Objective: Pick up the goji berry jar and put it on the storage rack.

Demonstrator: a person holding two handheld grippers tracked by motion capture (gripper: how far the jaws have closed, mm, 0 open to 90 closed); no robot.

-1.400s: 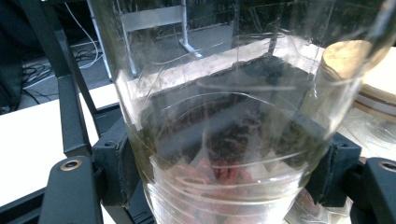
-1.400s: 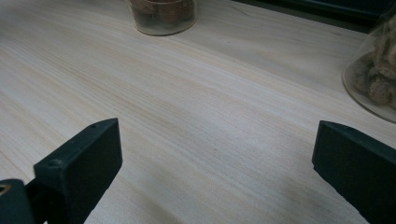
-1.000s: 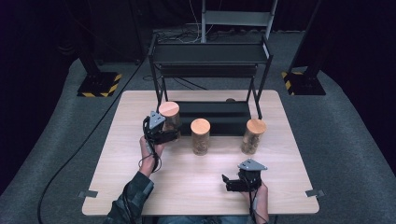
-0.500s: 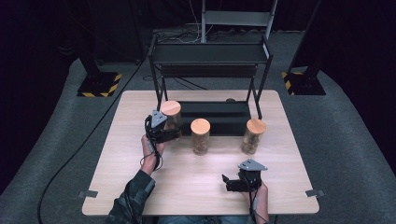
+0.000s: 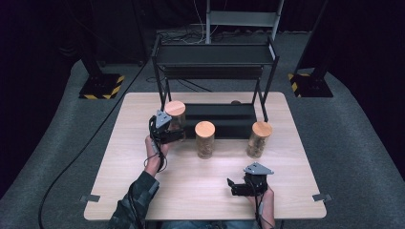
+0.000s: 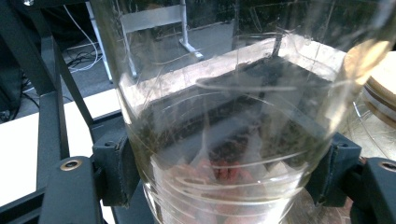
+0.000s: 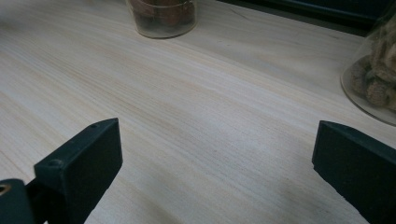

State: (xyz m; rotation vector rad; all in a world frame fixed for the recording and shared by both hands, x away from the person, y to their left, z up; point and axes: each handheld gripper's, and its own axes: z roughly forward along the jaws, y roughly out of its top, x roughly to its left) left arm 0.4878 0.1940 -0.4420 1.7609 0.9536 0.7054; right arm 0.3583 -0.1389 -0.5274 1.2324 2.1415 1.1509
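Note:
Three glass jars with round wooden lids stand in a row in front of a black rack (image 5: 215, 57). My left gripper (image 5: 166, 131) is shut on the left jar (image 5: 175, 110) low on its side. In the left gripper view both pads (image 6: 116, 172) press the clear glass of this jar (image 6: 224, 107), one on each side. The middle jar (image 5: 205, 139) and the right jar (image 5: 259, 139) stand free on the table. My right gripper (image 5: 235, 186) rests near the table's front edge, open, with bare wood between its jaws (image 7: 215, 163).
The wooden table (image 5: 143, 191) has free room at the front and left. The rack's lower shelf (image 5: 224, 117) lies right behind the jars, its legs beside them. Two jars (image 7: 161, 18) (image 7: 373, 70) with brown contents show in the right gripper view.

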